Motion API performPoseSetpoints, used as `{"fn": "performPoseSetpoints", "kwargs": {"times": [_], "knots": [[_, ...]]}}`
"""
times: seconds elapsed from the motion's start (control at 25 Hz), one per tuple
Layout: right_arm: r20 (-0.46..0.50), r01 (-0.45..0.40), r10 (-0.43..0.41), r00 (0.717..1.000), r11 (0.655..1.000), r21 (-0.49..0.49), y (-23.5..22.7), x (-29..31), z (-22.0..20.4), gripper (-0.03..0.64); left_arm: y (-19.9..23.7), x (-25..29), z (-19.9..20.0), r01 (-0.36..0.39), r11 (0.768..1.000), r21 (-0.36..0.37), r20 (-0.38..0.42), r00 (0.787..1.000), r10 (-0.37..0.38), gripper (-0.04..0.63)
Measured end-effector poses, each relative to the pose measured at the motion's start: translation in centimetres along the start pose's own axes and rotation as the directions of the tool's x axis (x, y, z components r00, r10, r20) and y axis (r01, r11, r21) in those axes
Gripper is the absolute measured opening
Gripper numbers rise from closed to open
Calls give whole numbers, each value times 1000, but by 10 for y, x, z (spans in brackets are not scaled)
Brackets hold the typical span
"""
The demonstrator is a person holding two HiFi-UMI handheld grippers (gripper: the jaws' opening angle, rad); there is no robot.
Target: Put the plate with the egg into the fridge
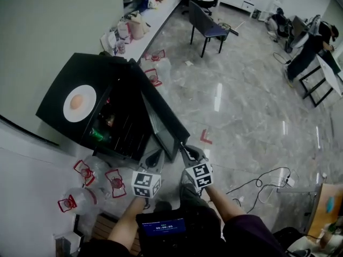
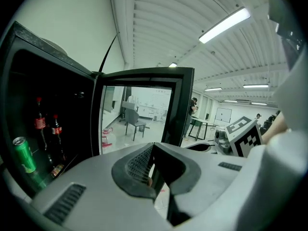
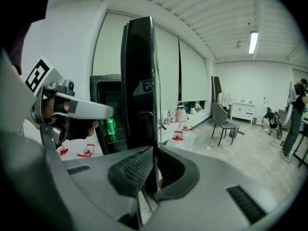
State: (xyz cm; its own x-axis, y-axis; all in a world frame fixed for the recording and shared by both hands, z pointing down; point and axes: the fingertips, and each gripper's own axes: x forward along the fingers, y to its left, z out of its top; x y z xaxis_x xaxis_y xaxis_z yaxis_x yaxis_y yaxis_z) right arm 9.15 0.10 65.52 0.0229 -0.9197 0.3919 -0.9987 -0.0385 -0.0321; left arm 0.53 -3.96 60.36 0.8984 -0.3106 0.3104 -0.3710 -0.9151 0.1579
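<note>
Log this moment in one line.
fridge door open | plate with egg atop fridge | left tongs shut by door | right tongs shut at door edge

Fridge (image 1: 60, 89): black
Fridge door (image 1: 161, 118): glossy black
Plate (image 1: 89, 109): white
Egg (image 1: 76, 101): pale orange
Can (image 2: 23, 154): green
Marker cube (image 1: 146, 184): black-and-white squares
Floor (image 1: 241, 106): grey, marbled

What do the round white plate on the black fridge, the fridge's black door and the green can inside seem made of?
Round white plate: probably glazed ceramic, smooth and evenly white; plastic possible.
Black fridge door: glossy dark frame, likely plastic, around a see-through glass pane.
Green can: likely aluminium, from its silvery top rim.
</note>
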Motion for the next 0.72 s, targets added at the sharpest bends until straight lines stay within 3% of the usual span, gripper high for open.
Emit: {"fn": "performPoseSetpoints", "kwargs": {"times": [0.12,0.36,0.56,0.72], "knots": [[-1,2,-2,1000,1000,4,-43,-1,-1,32,-13,36,9,12,1000,5,-5,1000,-12,12],[-4,-92,92,996,995,-25,-113,5,5,32,-36,104,35,33,999,20,1,999,-33,12],[0,-21,21,1000,999,47,-171,-11,-5,34,-48,138,52,20,999,29,10,1000,-21,12],[8,-3,2,1000,998,68,-188,-26,-12,8,-53,147,61,-13,1000,18,14,1000,13,12]]}}
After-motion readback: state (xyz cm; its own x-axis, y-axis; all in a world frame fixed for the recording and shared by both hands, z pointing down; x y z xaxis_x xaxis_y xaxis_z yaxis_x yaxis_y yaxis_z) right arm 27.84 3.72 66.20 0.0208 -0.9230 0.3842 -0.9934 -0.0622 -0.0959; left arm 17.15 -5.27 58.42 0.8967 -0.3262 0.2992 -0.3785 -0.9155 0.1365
